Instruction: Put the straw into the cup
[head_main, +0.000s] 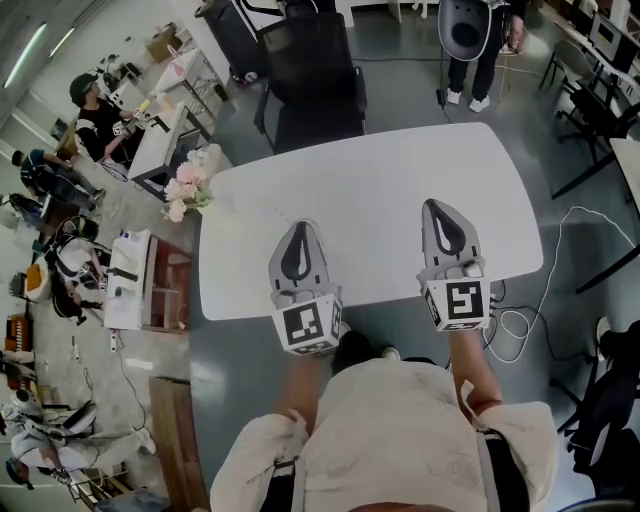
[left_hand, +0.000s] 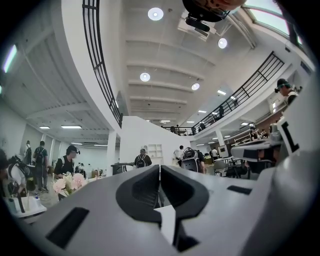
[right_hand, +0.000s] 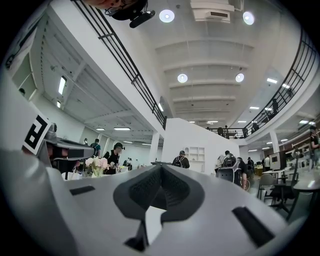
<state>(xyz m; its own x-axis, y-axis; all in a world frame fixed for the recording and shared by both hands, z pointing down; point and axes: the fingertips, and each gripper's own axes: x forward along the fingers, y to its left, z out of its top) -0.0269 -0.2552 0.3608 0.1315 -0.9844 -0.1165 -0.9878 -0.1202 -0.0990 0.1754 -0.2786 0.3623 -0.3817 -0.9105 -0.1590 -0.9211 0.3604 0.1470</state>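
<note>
No straw and no cup appear in any view. My left gripper rests on the near part of the white table, its jaws pressed together with nothing between them. My right gripper lies to its right, near the table's front edge, also shut and empty. In the left gripper view the left gripper points level across the table toward the hall, tips touching. The right gripper looks the same in the right gripper view, tips closed.
A bunch of pink and white flowers stands at the table's left edge. A black chair is at the far side. Cables lie on the floor to the right. People sit at desks on the left; one person stands behind the table.
</note>
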